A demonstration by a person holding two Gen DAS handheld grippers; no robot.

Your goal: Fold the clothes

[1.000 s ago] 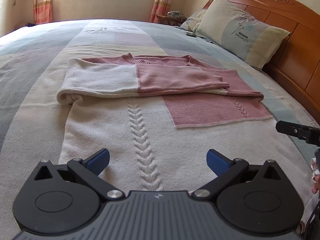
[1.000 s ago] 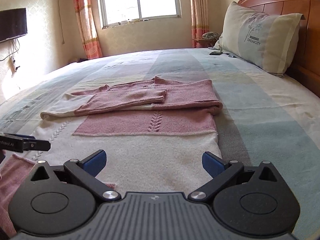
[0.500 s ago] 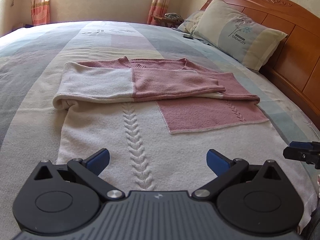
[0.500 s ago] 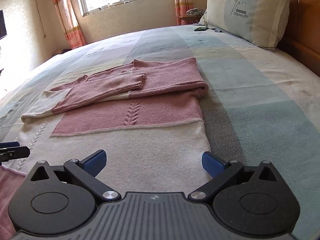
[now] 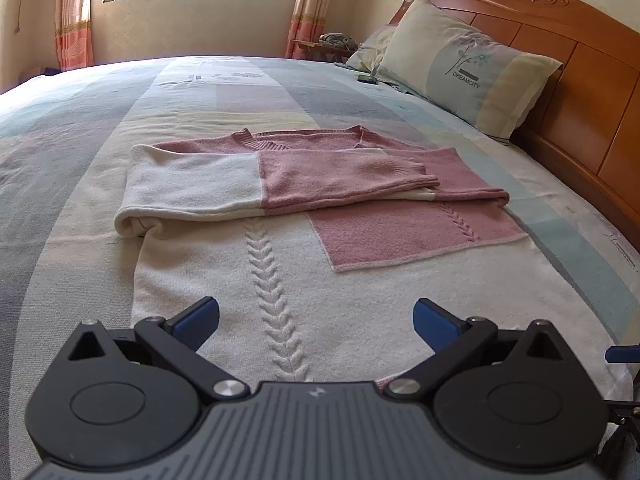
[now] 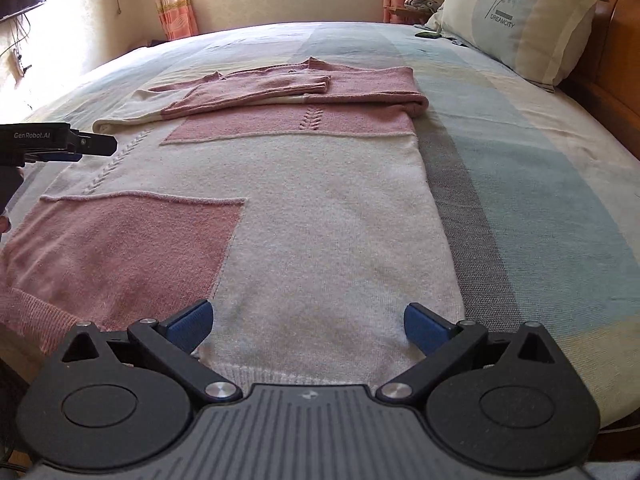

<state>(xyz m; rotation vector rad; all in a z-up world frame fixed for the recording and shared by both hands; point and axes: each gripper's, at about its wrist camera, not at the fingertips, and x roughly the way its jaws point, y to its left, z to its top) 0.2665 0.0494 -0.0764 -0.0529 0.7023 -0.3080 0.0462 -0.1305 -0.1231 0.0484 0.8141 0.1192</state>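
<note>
Both claws point(image 5: 316, 316) point(image 6: 306, 322) gape empty over sweater point(image 6: 320, 208); pillow point(image 5: 472, 68) reads "DREAMCITY".

my left gripper's point(image 5: 316, 322) body hides the sweater's point(image 5: 360, 280) near hem, and my right gripper point(image 6: 306, 326) covers part of it too. the other gripper is cut off at each frame's edge. the small dark thing point(image 5: 367, 79) by the pillow point(image 5: 468, 68) is too small to tell.
</note>
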